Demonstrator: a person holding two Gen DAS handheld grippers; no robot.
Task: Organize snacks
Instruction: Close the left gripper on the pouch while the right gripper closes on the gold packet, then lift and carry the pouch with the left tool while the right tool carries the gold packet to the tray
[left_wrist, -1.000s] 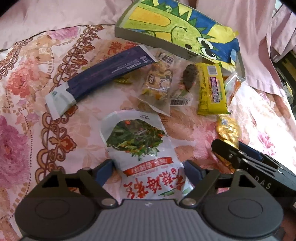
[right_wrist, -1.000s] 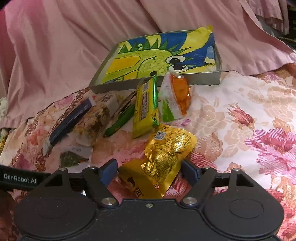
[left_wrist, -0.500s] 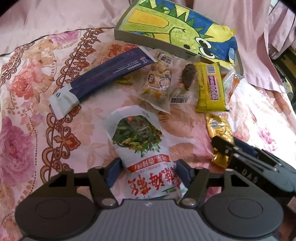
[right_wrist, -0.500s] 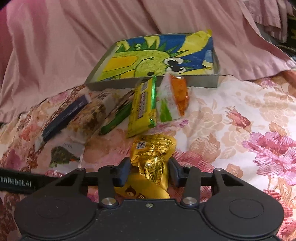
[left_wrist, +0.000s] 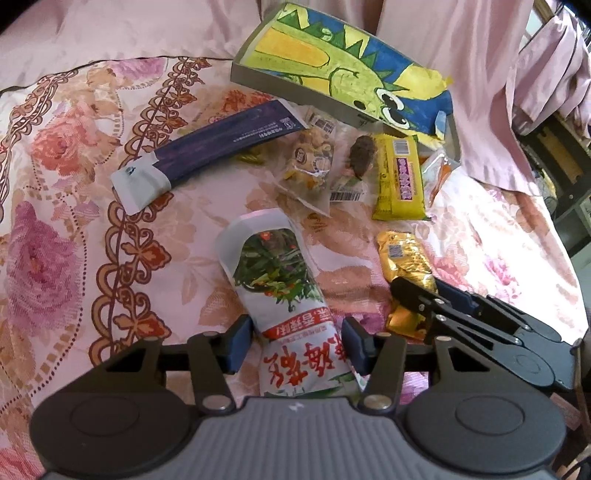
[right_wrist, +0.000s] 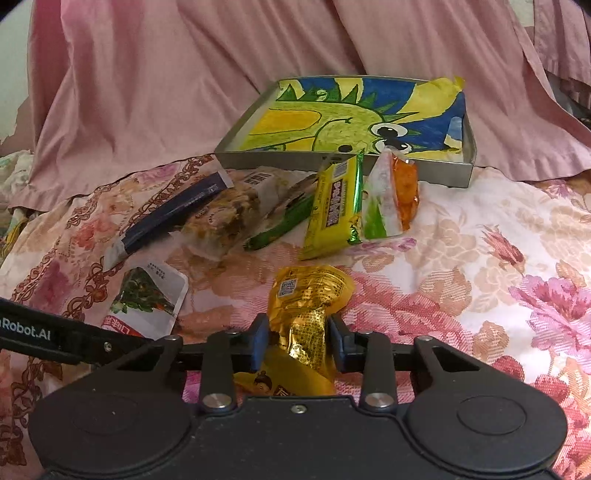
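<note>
A white bag with a chilli-and-greens picture (left_wrist: 273, 273) lies lengthwise between the blue pads of my left gripper (left_wrist: 297, 345). The jaws are closing and both pads press its sides, so it curls. Squeezed and crumpled, a gold foil pouch (right_wrist: 310, 306) sits between the closing pads of my right gripper (right_wrist: 298, 343); the same gold pouch (left_wrist: 404, 258) shows in the left wrist view. A grey tray (right_wrist: 332, 162) lined with a dinosaur drawing sits behind the snack pile, and its wall (left_wrist: 295, 92) faces the left camera.
On the floral cloth before the tray lie a long dark-blue packet (left_wrist: 221, 147), a clear bag of nuts (left_wrist: 310, 162), a yellow bar (left_wrist: 400, 181), a green stick (right_wrist: 280, 225) and an orange-and-white pack (right_wrist: 391, 195). Pink fabric (right_wrist: 147, 92) rises behind.
Both pairs of jaws have narrowed from wide apart onto their packs. The gold pouch has crumpled and the white bag has curled. Both hands have shifted slightly across the cloth.
</note>
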